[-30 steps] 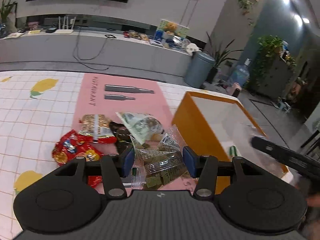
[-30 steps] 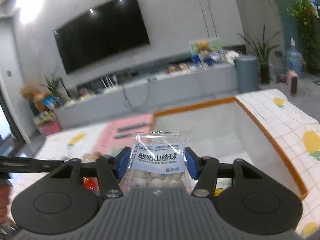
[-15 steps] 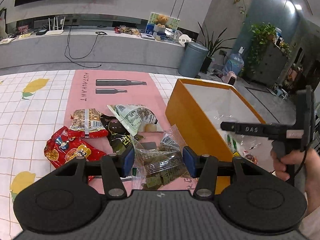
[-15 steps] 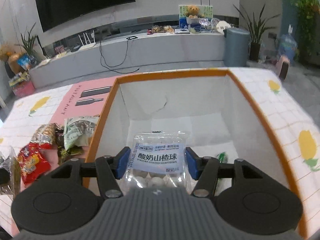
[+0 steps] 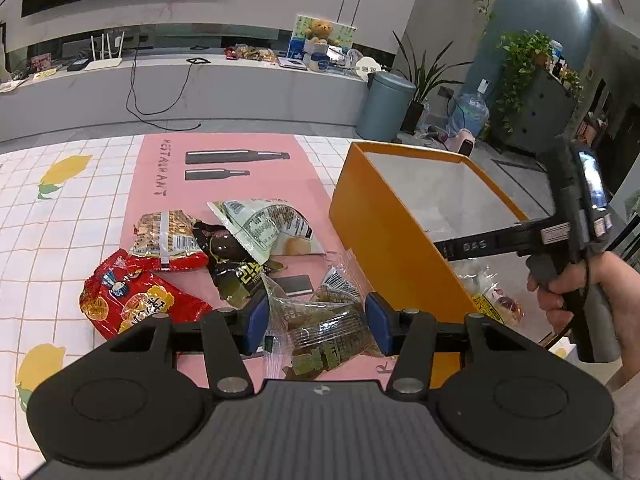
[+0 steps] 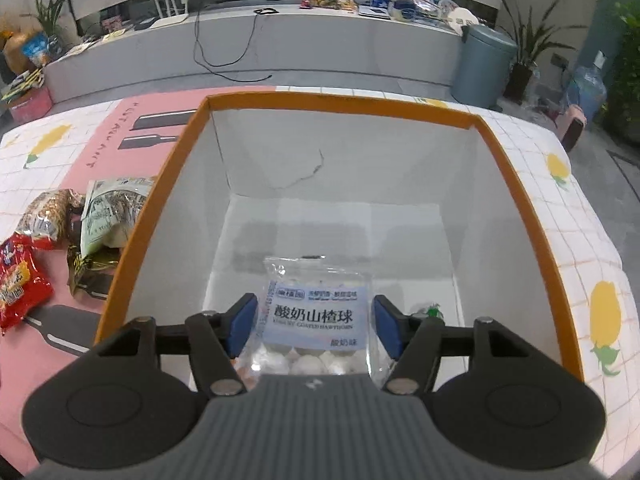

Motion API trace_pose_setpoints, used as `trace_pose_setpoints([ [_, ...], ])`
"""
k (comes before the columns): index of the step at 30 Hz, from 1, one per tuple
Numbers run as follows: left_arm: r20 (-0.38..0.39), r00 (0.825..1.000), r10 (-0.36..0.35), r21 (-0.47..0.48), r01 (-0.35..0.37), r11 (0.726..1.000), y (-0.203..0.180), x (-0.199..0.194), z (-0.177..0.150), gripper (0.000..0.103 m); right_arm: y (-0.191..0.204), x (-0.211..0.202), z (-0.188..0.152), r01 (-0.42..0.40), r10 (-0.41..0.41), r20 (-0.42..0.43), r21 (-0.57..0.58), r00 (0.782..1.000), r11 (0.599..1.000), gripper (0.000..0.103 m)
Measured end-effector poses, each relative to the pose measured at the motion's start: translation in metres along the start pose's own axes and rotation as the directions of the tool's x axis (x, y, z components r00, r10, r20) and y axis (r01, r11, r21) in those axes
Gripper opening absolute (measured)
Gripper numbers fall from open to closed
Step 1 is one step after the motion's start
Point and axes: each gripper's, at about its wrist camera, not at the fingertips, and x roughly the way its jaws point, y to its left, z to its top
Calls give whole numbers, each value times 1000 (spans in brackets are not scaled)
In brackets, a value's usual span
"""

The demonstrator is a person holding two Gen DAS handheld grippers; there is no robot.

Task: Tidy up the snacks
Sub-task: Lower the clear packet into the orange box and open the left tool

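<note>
My left gripper (image 5: pixel 316 320) is shut on a clear packet of green-brown sweets (image 5: pixel 324 332), held just above the pink mat (image 5: pixel 224 148) beside the orange box (image 5: pixel 384 240). In the right wrist view my right gripper (image 6: pixel 314 320) points down into the box (image 6: pixel 340 104). Its jaws are opening, and the white packet of yogurt hawthorn balls (image 6: pixel 316 312) sits between the blue pads with a gap on each side. A green-wrapped snack (image 6: pixel 430 312) lies on the box floor.
Loose snacks lie on the mat left of the box: a red packet (image 5: pixel 132 300), a gold-and-red packet (image 5: pixel 168 236), a dark packet (image 5: pixel 228 252) and a green-white bag (image 5: pixel 264 228). A person's hand (image 5: pixel 580 292) holds the right tool over the box.
The right gripper came over the box and tipped down into it, and its pads spread off the white packet. The left gripper stayed put with its clear packet.
</note>
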Motion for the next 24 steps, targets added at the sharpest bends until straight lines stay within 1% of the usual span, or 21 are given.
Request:
trace_pose_setpoints([
  [1,0,1000,-2,2,2,1000,-1,0,-1,59,-3,-8,-1,-15,15,20,22,1000,1000,78],
  [2,1,1000,-4,5,4,1000,-2,-1,-1,59,-6,-17,0,-32,29,44,49,999,998,84],
  [6,11,1000,-16,9,16,1000,-7,-6,-2,59,-27,-52,-9,-109,85,139,176,987,978,85],
  [10,24,999,-23,-7,23,1000,-13,-12,0,59,-51,-89,-33,-129,63,227,290,972,948,86],
  [12,26,999,-35,-16,35,999,-17,-14,1,59,-68,-104,-49,-176,79,266,362,961,915,86],
  [14,30,999,-46,-16,46,999,-26,-15,3,59,-88,-118,-65,-262,116,325,449,938,854,86],
  [16,31,998,-55,-12,56,998,-38,-14,6,59,-102,-132,-84,-333,120,403,516,908,790,86],
  [17,31,998,-62,-13,62,998,-44,-13,7,59,-107,-136,-89,-343,116,414,532,903,774,86],
  [18,31,997,-69,-16,69,997,-49,-13,9,59,-109,-139,-94,-341,107,417,539,902,771,87],
  [21,29,995,-96,-19,97,995,-69,-11,14,59,-112,-139,-93,-327,107,417,502,903,800,87],
  [22,30,994,-102,-17,103,995,-76,-10,16,59,-114,-136,-93,-340,124,417,499,901,797,87],
  [24,35,993,-112,-5,112,994,-90,-8,19,59,-119,-136,-97,-369,148,420,514,895,775,87],
])
